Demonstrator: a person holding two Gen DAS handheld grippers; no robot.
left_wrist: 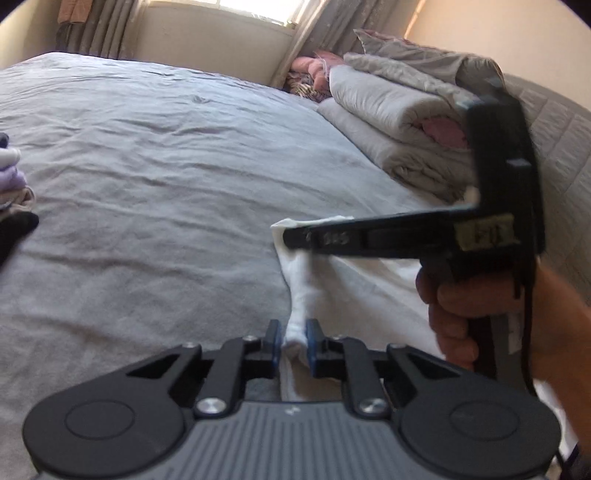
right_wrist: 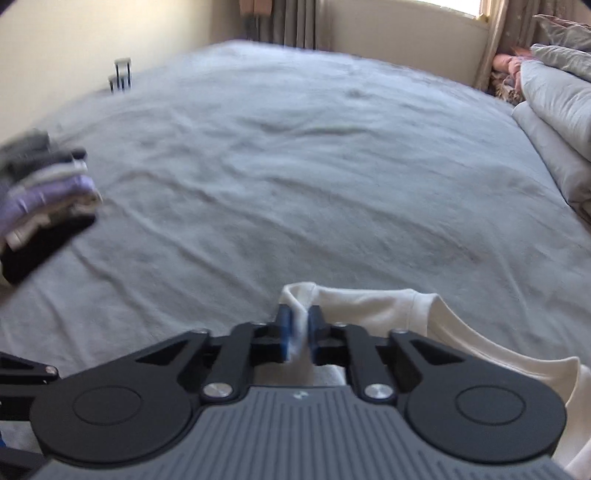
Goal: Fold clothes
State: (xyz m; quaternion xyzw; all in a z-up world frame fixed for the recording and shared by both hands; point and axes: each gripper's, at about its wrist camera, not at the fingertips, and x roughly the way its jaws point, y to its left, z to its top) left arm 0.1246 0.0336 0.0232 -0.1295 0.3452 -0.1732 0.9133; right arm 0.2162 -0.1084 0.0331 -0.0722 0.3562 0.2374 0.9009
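both clamped on the white garment low on the grey bed: left gripper on a bunched edge, right gripper on a folded corner. could slip out if pulled unevenly, thin pinch. folded stack well apart leftward, rolled bedding right; nothing between.

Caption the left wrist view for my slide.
Both tools pinch a white garment over the grey bed.

Sunlit window behind grey bed
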